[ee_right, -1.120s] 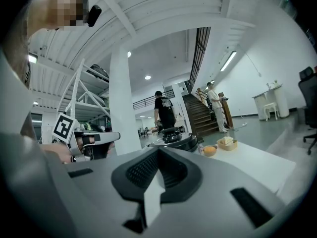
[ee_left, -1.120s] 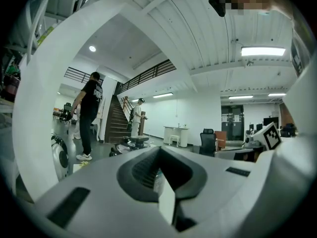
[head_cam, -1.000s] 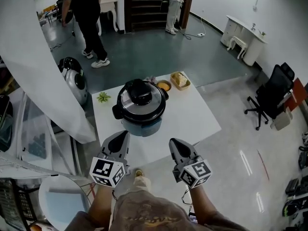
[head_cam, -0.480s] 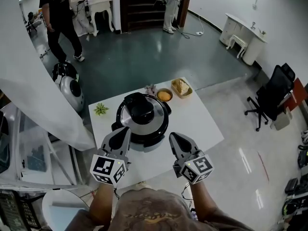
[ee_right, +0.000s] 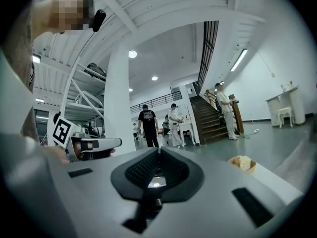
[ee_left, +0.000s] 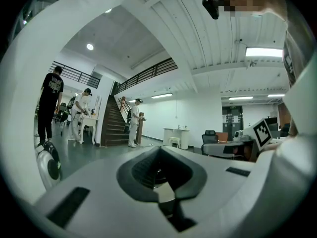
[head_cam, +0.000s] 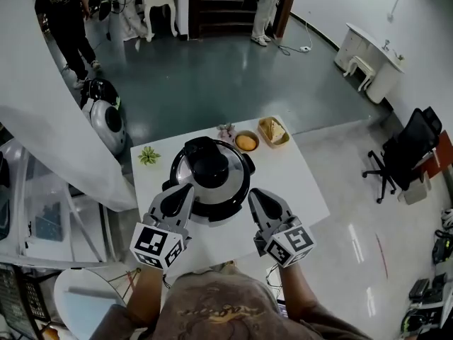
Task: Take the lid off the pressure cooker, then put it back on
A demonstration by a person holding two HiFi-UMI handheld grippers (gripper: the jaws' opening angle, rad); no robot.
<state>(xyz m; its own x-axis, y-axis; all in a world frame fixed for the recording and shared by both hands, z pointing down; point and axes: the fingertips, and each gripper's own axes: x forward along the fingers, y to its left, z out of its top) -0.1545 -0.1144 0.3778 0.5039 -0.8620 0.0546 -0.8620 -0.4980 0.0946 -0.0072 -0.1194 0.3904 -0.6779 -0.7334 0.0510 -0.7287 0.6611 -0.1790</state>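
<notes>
The pressure cooker has its lid on. The left gripper and the right gripper hover at its near side, with jaws pressed together and empty.

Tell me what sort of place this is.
Probably a large open workshop or lab hall, not a home kitchen: a wide staircase at the far end, an office chair standing loose, and the pressure cooker on a white table.

Left gripper nearer pressure cooker; right gripper too.
</notes>
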